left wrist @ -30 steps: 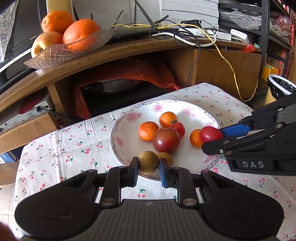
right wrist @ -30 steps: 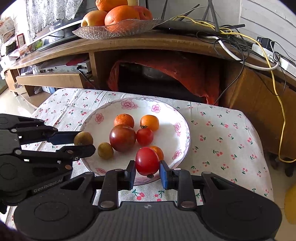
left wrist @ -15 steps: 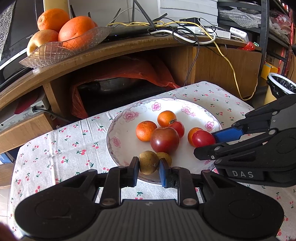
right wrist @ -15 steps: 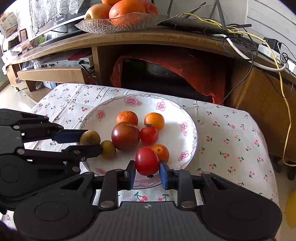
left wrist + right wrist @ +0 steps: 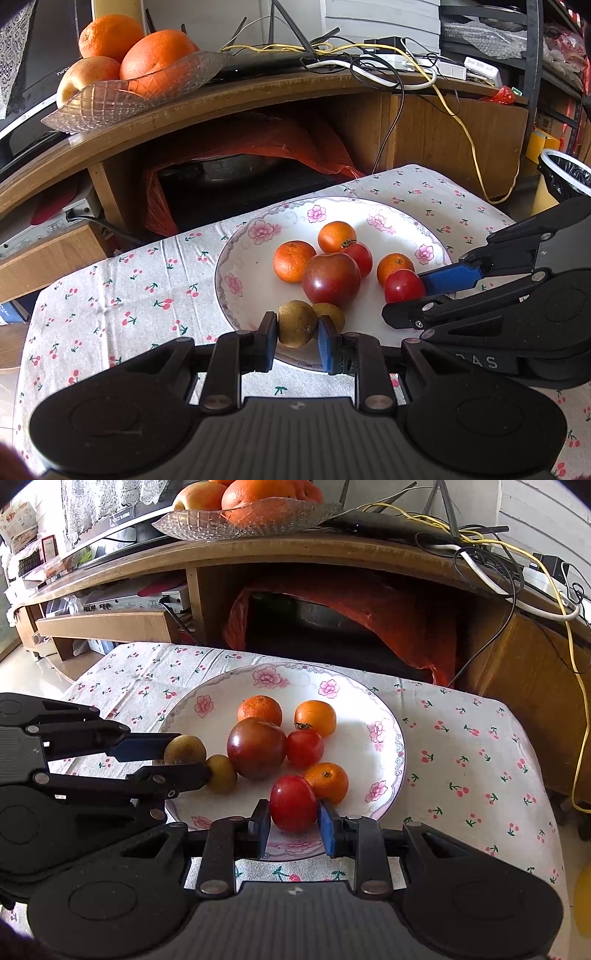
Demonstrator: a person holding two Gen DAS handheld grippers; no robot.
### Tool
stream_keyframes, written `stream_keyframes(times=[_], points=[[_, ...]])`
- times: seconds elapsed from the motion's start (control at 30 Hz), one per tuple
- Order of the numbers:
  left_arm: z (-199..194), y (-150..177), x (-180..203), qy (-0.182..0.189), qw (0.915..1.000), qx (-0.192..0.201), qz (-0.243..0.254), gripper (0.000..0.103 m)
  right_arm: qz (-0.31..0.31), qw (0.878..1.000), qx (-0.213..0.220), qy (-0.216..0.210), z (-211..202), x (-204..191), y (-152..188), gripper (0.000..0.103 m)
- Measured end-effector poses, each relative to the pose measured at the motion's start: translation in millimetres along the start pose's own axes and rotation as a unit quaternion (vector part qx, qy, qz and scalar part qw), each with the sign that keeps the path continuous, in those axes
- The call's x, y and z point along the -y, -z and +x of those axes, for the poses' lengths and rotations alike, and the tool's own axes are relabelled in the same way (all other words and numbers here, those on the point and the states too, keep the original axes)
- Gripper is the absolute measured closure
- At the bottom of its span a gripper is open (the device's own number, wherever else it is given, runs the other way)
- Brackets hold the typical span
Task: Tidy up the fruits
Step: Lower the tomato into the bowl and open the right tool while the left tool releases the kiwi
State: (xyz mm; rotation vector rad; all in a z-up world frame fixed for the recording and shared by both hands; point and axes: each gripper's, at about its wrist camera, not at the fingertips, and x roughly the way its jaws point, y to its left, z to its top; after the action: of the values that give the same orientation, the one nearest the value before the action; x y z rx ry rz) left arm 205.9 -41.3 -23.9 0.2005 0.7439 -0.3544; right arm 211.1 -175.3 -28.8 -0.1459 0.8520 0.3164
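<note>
Two tools over plate (image 5: 236, 295), left tool (image 5: 297, 328) clamps brown fruit (image 5: 297, 323), "DAS"-marked right tool (image 5: 293, 814) clamps red tomato (image 5: 293, 803)

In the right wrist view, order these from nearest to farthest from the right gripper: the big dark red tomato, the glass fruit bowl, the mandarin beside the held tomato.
1. Mandarin, just right of the right gripper.
2. Big dark red tomato, plate centre.
3. Glass fruit bowl, up on the shelf.

Glossy ceramic plate (image 5: 236, 266), printed cotton tablecloth (image 5: 122, 295)

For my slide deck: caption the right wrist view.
Right gripper clamps a red fruit over the floral plate; left gripper holds a brown fruit.
</note>
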Motion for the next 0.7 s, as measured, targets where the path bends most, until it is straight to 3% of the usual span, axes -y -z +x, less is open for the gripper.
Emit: stream_keyframes(times=[0.7], points=[[1.5, -0.7, -3.5, 0.009, 0.9997, -0.001, -0.023, 0.069, 0.015, 1.0, 0.015, 0.009, -3.8, 7.8, -3.6, 0.068]])
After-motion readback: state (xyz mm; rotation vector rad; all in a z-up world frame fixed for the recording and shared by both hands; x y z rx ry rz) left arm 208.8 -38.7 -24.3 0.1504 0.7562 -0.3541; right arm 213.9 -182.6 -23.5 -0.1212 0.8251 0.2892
